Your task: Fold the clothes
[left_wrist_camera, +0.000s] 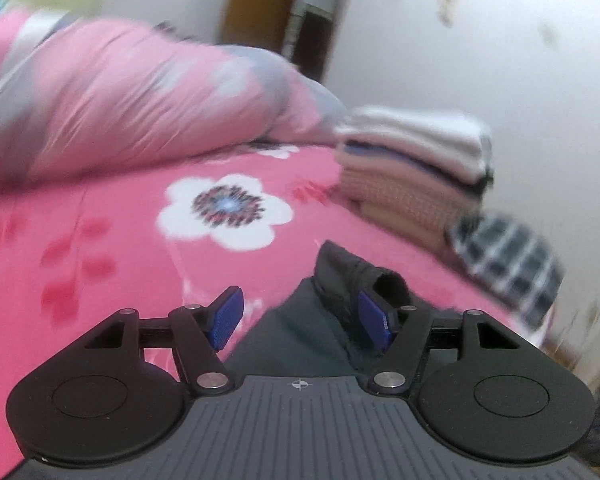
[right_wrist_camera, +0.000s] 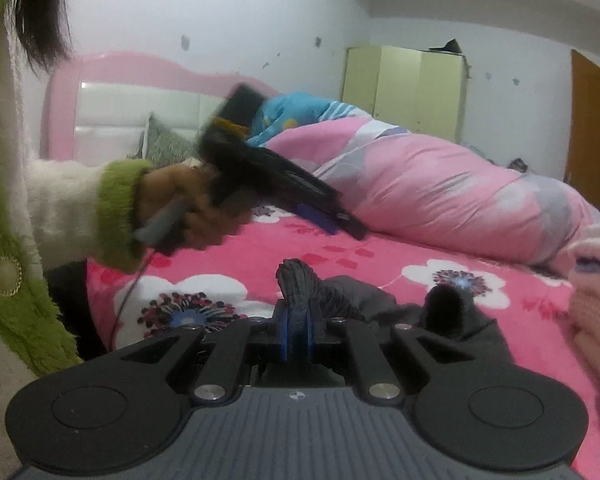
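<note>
A dark grey garment (right_wrist_camera: 384, 300) lies bunched on the pink flowered bedsheet (right_wrist_camera: 332, 248). My right gripper (right_wrist_camera: 296, 316) is shut on its ribbed edge, which sticks up between the blue pads. In the left wrist view the same dark garment (left_wrist_camera: 300, 332) lies below my left gripper (left_wrist_camera: 300, 312), whose jaws stand open; a fold rests beside the right pad (left_wrist_camera: 374, 320) but is not pinched. The right wrist view shows the left gripper (right_wrist_camera: 348, 224), blurred, held above the bed in a hand (right_wrist_camera: 188, 208) with a green-cuffed sleeve.
A rolled pink and grey duvet (left_wrist_camera: 140, 100) lies along the far side of the bed. A stack of folded clothes (left_wrist_camera: 412, 160) and a checked cloth (left_wrist_camera: 508, 256) sit at the bed's right edge. A pink headboard (right_wrist_camera: 120, 80), a wardrobe (right_wrist_camera: 404, 88) and white walls stand behind.
</note>
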